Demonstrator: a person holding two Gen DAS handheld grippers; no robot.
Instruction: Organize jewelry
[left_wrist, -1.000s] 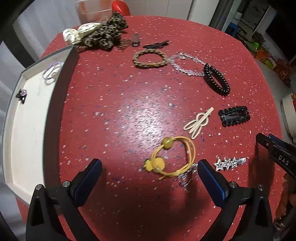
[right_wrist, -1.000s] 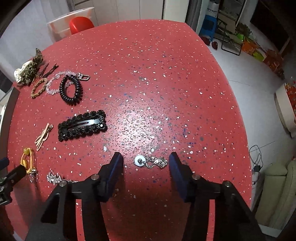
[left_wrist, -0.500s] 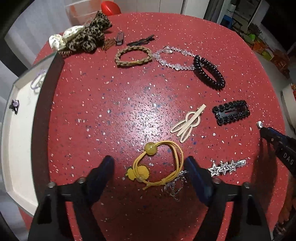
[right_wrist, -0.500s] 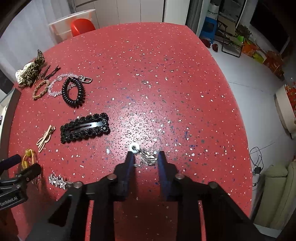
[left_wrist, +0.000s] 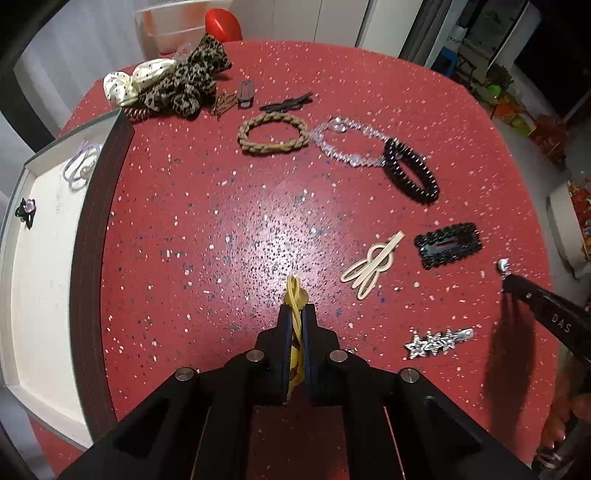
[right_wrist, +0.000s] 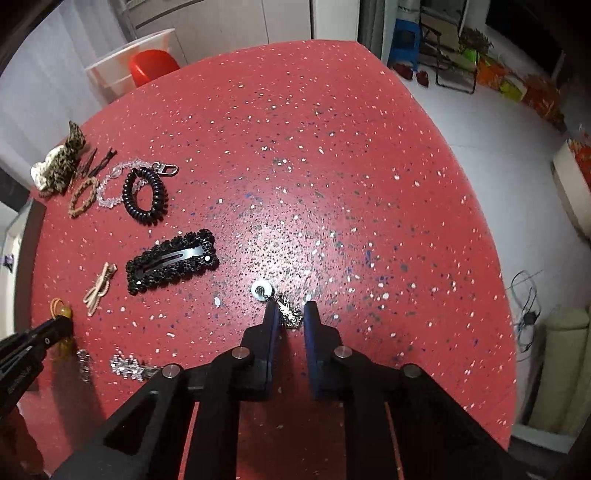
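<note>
Yellow hair tie — between left tongs

Light falls from overhead and leaves a pale glare patch on the red speckled surface just ahead of my fingers; the same sheen shows in my right view. My right-hand tool throws a soft dark shadow. Both views bow strongly at the edges, with black corners. The room beyond is dim and slightly soft.
</note>
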